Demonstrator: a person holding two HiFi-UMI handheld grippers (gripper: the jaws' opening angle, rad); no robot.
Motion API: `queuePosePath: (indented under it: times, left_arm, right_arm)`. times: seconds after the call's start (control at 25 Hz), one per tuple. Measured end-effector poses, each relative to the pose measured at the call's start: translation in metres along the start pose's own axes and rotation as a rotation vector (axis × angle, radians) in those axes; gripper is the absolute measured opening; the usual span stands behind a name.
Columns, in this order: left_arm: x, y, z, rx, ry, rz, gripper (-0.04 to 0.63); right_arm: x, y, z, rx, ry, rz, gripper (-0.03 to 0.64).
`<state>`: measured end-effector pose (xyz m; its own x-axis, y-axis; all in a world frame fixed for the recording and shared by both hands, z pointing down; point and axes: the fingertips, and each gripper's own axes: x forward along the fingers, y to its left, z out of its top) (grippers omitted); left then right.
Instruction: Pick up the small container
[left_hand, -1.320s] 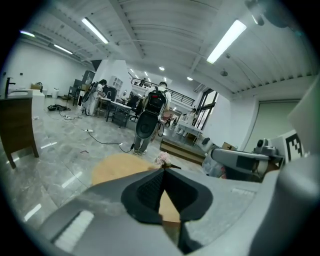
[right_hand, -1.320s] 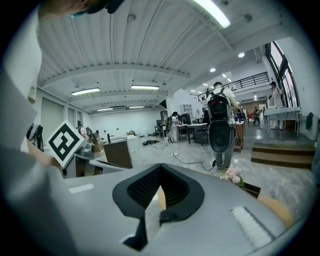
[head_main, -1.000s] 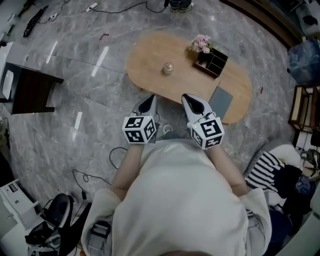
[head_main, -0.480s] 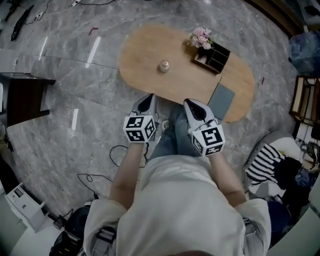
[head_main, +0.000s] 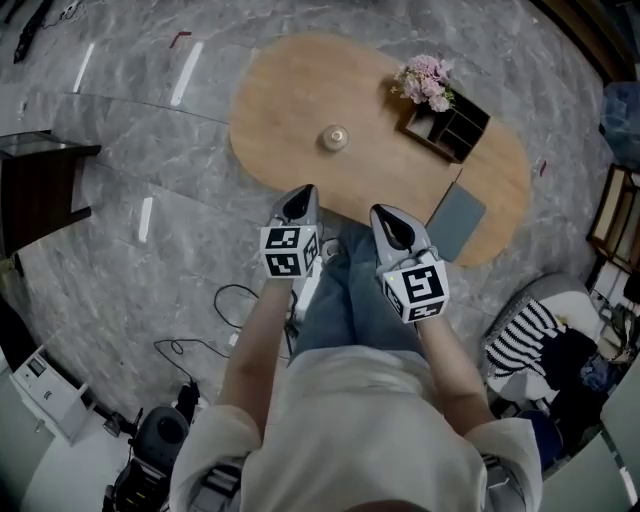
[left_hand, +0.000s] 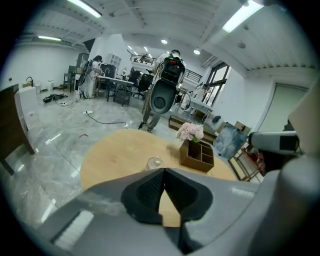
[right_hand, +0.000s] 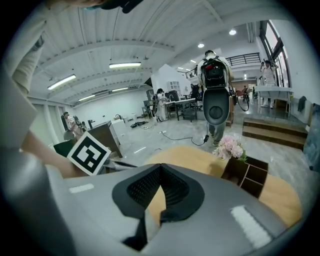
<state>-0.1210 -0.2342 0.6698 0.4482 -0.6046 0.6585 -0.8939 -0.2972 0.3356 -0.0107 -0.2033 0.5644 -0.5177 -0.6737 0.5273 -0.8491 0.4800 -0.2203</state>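
Head view shows the small container (head_main: 334, 137) standing on the oval table (head_main: 280, 100), apart from both grippers. The left gripper (head_main: 302, 192) and the right gripper (head_main: 381, 213) each have their jaws pressed together, holding nothing.

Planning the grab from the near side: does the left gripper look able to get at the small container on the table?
Probably yes. The small container stands alone on the table, straight ahead of the left gripper, nothing between them. The jaws are shut, though, and would need to open first.

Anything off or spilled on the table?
Nothing stands out. The small container stands upright on the table, the wooden organizer with flowers sits level, the grey pad lies flat by the near edge. No spill visible.
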Motion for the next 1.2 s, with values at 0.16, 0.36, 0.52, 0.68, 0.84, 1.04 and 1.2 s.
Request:
queuePosePath:
  times: [0.16, 0.36, 0.52, 0.68, 0.84, 1.04, 1.2]
  left_arm:
    - [0.041, 0.010, -0.005, 0.038, 0.019, -0.012, 0.053]
    - [0.098, 0.013, -0.024, 0.142, 0.070, -0.053, 0.269]
    - [0.138, 0.023, -0.031, 0.168, 0.059, -0.033, 0.340]
    - [0.173, 0.028, -0.033, 0.186, 0.025, -0.034, 0.375]
    - [0.203, 0.027, -0.036, 0.239, 0.014, -0.041, 0.390]
    - [0.232, 0.033, -0.035, 0.304, -0.001, 0.005, 0.394]
    - [0.245, 0.036, -0.036, 0.318, -0.001, 0.024, 0.394]
  right_arm:
    - [0.027, -0.014, -0.008, 0.016, 0.029, 0.022, -0.002]
    - [0.051, -0.024, -0.023, 0.026, 0.064, 0.065, -0.002]
    - [0.066, -0.036, -0.044, 0.044, 0.089, 0.084, -0.002]
    - [0.080, -0.051, -0.069, 0.075, 0.119, 0.081, -0.002]
    - [0.089, -0.063, -0.095, 0.108, 0.152, 0.078, -0.002]
    - [0.097, -0.071, -0.114, 0.136, 0.173, 0.081, -0.002]
    - [0.100, -0.068, -0.123, 0.146, 0.189, 0.109, -0.002]
